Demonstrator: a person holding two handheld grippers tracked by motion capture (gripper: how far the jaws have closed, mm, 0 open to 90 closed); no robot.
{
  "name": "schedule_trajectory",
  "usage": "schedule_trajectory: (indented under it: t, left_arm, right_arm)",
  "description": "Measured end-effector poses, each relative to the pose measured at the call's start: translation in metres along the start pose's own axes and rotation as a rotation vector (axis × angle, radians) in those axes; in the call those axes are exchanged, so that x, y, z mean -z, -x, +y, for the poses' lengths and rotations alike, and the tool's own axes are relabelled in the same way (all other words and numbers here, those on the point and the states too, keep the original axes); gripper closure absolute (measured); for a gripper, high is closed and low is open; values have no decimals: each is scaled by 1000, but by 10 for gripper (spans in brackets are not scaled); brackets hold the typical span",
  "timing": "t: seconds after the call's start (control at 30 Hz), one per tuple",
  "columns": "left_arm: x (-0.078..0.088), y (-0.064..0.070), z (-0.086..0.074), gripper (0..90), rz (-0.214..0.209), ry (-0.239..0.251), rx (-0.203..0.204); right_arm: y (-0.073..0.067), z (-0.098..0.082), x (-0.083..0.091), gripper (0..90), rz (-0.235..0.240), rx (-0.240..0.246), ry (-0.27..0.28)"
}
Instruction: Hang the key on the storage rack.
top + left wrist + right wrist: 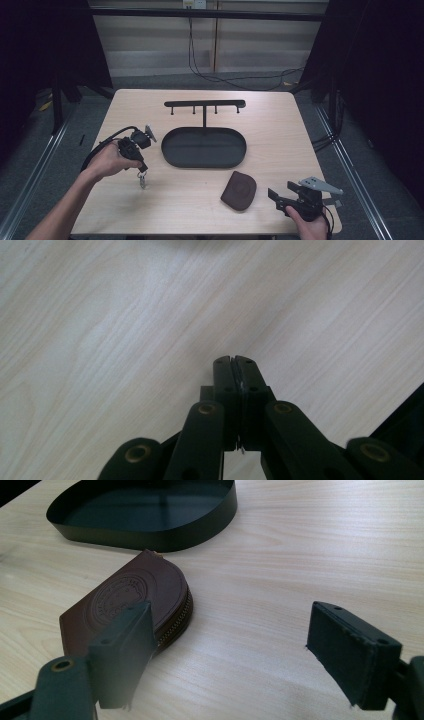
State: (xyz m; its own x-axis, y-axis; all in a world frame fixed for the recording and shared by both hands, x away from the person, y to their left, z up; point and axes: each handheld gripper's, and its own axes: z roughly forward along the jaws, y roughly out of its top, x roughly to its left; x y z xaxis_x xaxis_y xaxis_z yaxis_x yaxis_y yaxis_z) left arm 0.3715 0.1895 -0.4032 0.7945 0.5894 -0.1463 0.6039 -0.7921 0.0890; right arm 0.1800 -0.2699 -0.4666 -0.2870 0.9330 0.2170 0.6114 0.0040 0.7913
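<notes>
A small bunch of keys point(142, 180) dangles just above the table's left part, and my left gripper point(141, 169) is shut on its ring from above. In the left gripper view the jaws point(233, 360) are pressed together over bare wood, with a thin sliver of metal point(241, 449) caught between them. A brown round-topped zip pouch point(239, 190) lies near the front edge. My right gripper point(281, 193) rests open just to the right of it. Seen from the right gripper, the pouch point(127, 600) lies beside the left jaw, and nothing is between the jaws of the right gripper point(227, 615).
A black oval tray point(172, 150) sits mid-table with nothing in it. Behind it stands a black bar with hooks point(205, 104) on a post. The tray's wall point(165, 537) lies beyond the pouch. Cables trail across the floor behind the table.
</notes>
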Motion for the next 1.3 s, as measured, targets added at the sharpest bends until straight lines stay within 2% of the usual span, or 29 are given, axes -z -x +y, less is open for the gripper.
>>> schedule_trajectory:
  t: [0.2, 0.43, 0.53, 0.8, 1.03, 1.13, 1.2, 1.23, 1.3]
  left_arm:
    - [15, 1, 0, 895, 31, -3, 29]
    - [32, 4, 2, 895, 44, -8, 7]
    - [36, 6, 4, 895, 66, -26, 2]
    - [52, 7, 10, 894, 66, 8, 5]
    - [62, 10, 15, 895, 69, 3, -1]
    - [71, 13, 18, 894, 78, 0, 3]
    - [78, 15, 20, 894, 83, 19, 5]
    - [81, 15, 22, 894, 85, 15, -8]
    - [87, 18, 24, 894, 98, 32, 0]
  right_arm:
    - [0, 0, 0, 186, 1, 1, -2]
    - [0, 0, -1, 187, 0, 2, -3]
    - [0, 0, -1, 187, 0, 3, -3]
    - [0, 0, -1, 186, 0, 2, -6]
    - [0, 0, -1, 186, 0, 3, -7]
    - [0, 0, -2, 187, 0, 2, -9]
    - [0, 0, -2, 186, 5, 1, -16]
    - [-1, 0, -2, 186, 5, 3, -15]
    - [0, 0, -2, 186, 5, 5, -14]
